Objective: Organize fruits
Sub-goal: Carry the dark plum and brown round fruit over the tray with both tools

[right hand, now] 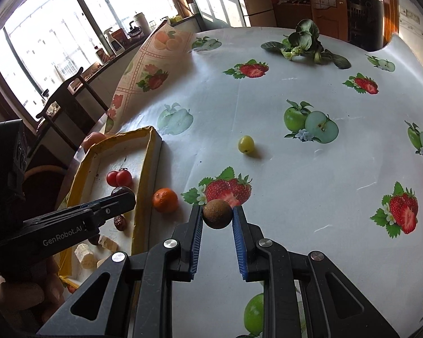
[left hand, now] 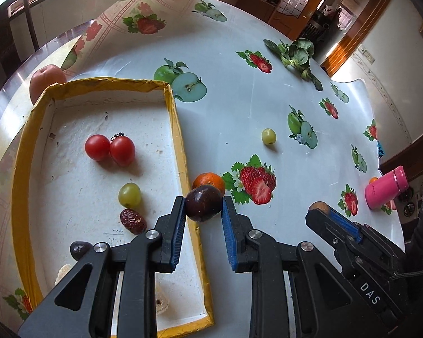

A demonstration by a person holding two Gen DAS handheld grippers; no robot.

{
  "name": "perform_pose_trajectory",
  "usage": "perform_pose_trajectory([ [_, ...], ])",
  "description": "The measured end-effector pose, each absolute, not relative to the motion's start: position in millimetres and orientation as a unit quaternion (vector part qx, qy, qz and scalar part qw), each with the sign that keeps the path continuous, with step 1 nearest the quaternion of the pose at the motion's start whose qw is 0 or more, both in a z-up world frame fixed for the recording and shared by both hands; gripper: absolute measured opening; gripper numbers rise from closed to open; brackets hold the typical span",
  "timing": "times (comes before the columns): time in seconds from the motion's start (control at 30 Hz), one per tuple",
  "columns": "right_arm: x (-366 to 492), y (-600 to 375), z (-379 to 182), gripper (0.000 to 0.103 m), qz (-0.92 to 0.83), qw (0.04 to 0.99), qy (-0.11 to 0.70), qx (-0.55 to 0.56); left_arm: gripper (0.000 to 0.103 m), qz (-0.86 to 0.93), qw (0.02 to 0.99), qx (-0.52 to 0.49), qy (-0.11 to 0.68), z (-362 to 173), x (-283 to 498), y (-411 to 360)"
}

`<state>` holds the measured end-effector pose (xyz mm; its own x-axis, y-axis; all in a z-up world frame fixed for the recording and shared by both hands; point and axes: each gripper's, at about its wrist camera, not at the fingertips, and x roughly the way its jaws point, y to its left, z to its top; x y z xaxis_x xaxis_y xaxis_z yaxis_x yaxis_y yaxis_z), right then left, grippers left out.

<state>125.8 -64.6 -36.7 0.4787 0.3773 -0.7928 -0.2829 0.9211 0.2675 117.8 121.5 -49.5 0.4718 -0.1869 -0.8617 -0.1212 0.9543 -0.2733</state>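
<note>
Left gripper (left hand: 203, 203) clamps a dark plum (left hand: 203, 202) – right gripper (right hand: 217, 214) clamps a brown fruit (right hand: 217, 214)

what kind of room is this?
Likely a home dining room or kitchen: round table under a fruit-print oilcloth, kettle and bottles on the window counter, wooden chair beside it.

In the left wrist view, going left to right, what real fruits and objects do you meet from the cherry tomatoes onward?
Pair of cherry tomatoes → dark plum held in the left gripper → loose green grape on the tablecloth → right gripper holding a brown fruit → pink bottle.
</note>
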Motion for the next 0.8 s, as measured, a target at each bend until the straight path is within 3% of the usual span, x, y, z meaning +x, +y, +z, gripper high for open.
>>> perform_pose_trajectory([
  [0.8,88.0,24.1,-17.7,0.022,0.261,0.847,0.464,0.006,0.023,0.042,0.852,-0.162,0.495,-36.6,69.6,193.8],
])
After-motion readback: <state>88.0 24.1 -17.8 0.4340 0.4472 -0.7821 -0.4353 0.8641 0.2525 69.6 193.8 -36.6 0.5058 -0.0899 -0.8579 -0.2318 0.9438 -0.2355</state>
